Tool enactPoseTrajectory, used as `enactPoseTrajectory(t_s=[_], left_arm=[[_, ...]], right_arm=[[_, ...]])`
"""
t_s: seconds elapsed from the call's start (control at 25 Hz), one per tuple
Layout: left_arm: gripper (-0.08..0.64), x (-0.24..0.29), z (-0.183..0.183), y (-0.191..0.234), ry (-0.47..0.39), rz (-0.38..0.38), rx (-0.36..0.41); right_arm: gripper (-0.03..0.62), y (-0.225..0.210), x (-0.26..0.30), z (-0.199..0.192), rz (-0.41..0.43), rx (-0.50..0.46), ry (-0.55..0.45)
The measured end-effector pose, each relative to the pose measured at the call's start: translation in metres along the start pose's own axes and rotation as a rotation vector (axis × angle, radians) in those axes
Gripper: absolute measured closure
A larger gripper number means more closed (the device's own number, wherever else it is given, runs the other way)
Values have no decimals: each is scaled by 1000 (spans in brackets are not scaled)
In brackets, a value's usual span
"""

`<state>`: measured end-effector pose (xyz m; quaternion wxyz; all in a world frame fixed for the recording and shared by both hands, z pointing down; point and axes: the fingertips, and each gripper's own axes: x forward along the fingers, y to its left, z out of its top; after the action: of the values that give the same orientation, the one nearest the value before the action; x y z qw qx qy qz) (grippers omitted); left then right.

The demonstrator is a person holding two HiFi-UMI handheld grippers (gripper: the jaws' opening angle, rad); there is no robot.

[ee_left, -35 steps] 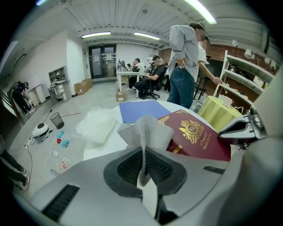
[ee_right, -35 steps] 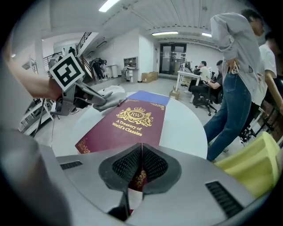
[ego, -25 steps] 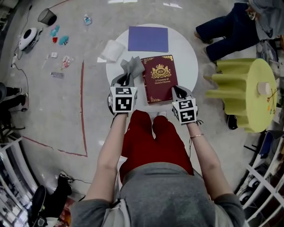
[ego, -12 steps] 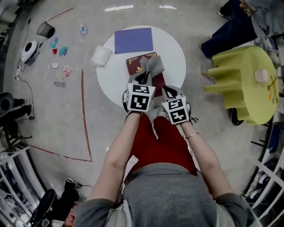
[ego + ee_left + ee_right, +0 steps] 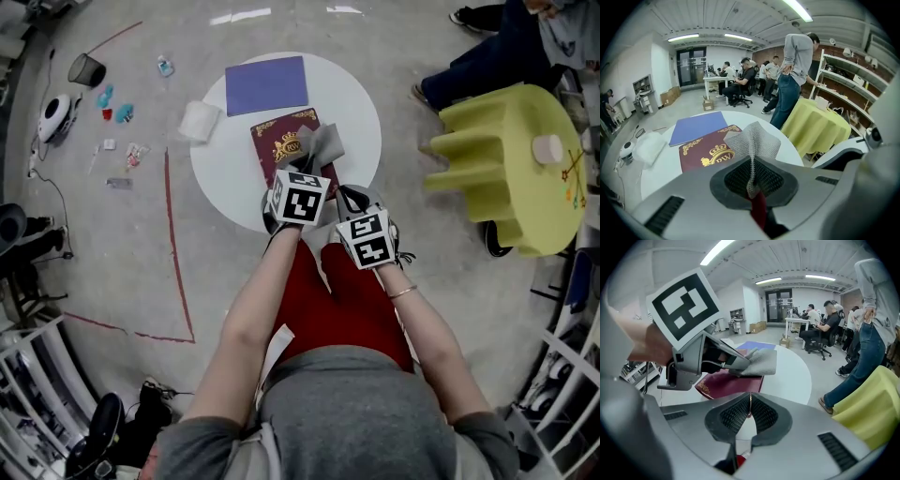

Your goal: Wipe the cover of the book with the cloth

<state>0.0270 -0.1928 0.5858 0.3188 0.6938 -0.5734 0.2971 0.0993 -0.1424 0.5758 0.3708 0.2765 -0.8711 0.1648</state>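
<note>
Left hand-held gripper (image 5: 751, 180): clenched on the cloth (image 5: 752, 140). A grey fold is pinched between the pads and the free end fans out ahead of the jaws.
Right hand-held gripper (image 5: 750, 413): jaws together, nothing between them. It sits at about 5 o'clock of the book (image 5: 277, 150), off its near corner. I cannot tell whether it touches the book.
Book: maroon with a gold crest, flat on the round white worktop (image 5: 352, 112), from centre toward 6 o'clock.
Cloth position: over the book's 3 o'clock side. In the head view it covers that edge and leaves the crest bare.
Contact: in the right gripper view the cloth lies low along the cover and looks to be resting on it. This is a judgement, not certain.
Other items: a blue folder (image 5: 266, 84) at 12 o'clock on the worktop, and a white pad (image 5: 199, 120) at 9 o'clock by the rim.
Done: the cloth is picked up and brought onto the cover.
Left: most of the wiping, probably. The 9 o'clock half and the crest lie uncovered, and no mark shows which part has been wiped.
Risk: the book may slide under the strokes unless the right hand-held gripper pins it.
</note>
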Motion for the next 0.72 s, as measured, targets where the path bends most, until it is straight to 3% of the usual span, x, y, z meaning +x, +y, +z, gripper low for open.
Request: enactPoseTrajectory(t_s=[0.72], left_arm=[[535, -56, -60, 84, -19, 130, -162]], right_arm=[[563, 22, 18, -5, 18, -130, 73]])
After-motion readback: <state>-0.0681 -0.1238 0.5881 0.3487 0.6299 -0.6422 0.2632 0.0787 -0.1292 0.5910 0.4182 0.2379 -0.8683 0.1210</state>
